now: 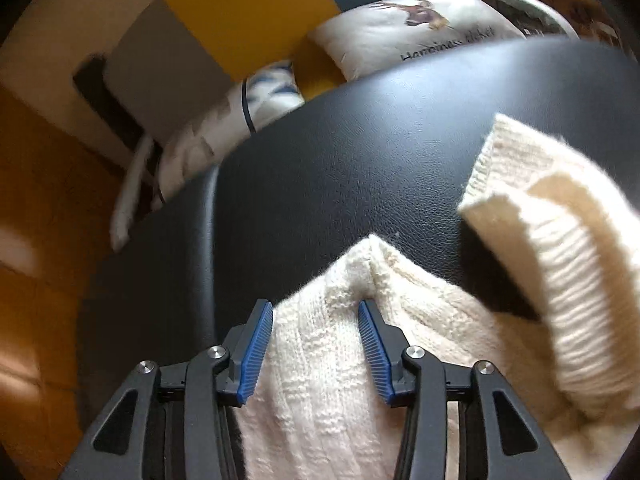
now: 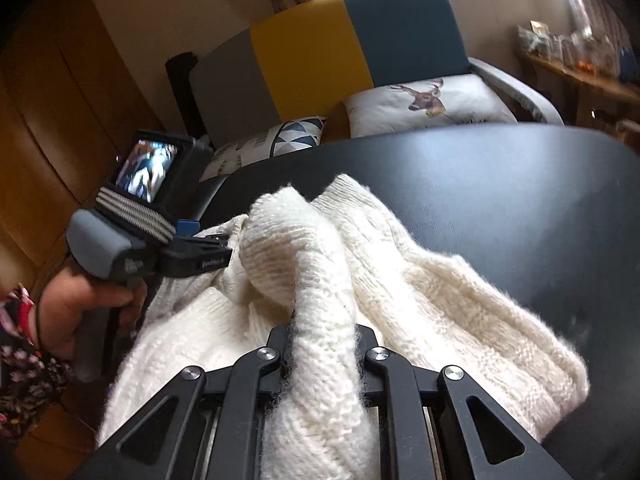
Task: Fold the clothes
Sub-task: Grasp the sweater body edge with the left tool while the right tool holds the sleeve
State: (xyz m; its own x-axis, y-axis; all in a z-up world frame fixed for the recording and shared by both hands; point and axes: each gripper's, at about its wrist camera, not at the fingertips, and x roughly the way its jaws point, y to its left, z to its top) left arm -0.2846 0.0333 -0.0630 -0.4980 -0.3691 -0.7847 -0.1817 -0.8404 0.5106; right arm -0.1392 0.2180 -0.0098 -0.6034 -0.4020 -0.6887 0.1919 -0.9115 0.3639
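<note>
A cream knitted sweater lies bunched on a black leather-look table. My left gripper is open, its blue pads on either side of a pointed corner of the sweater at the table's near left. A ribbed cuff or hem hangs in the air on the right. In the right wrist view my right gripper is shut on a thick fold of the sweater, which hides its fingertips. The left gripper, held by a hand, touches the sweater's left edge.
Beyond the table stands a sofa in grey, yellow and teal with a deer pillow and a triangle-pattern pillow. Wooden floor lies past the table's left edge. The table's far and right parts are bare black surface.
</note>
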